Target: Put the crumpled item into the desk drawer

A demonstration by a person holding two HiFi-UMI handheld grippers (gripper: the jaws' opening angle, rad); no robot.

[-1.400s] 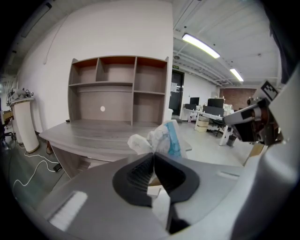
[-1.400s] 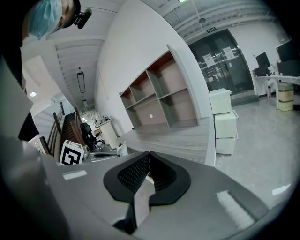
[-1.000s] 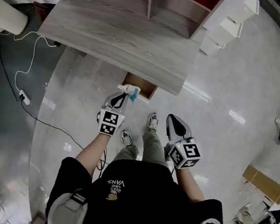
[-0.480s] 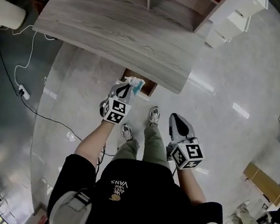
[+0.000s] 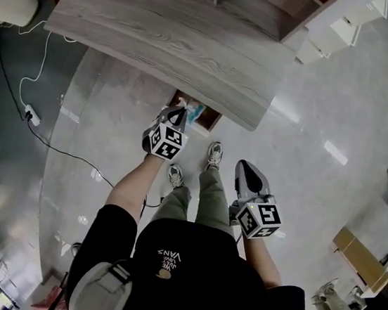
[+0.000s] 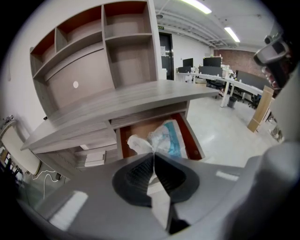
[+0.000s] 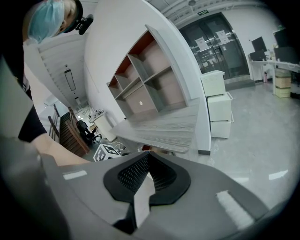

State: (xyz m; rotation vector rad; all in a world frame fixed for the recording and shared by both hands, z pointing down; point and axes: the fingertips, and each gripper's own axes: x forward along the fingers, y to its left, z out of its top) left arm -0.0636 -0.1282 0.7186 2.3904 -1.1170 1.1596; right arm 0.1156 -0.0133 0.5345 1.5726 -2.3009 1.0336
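Head view: the print on your shirt (image 5: 170, 256) reads "VANS", upside down from here, and the smaller lines above it are too fine to read; your left gripper (image 5: 178, 112) reaches to the front edge of the desk (image 5: 160, 33), right over the open drawer (image 5: 210, 122); the item (image 5: 193, 109), white and blue, shows at its tips; your right gripper (image 5: 243, 167) hangs near your thigh, well apart from the desk.

Left gripper view: the jaws are pressed together on a white twist of the item; the rest of it, white with a blue band, spreads out past the tips above the drawer's brown inside; you cannot tell whether it touches the drawer floor; no other contents show in the drawer; the shelves (image 6: 93, 56) behind the desk hold nothing visible.

Right gripper view: the jaws meet with nothing between them; a white cabinet (image 7: 218, 103) stands beside the desk; the green sign above the glass doors is too small to read.
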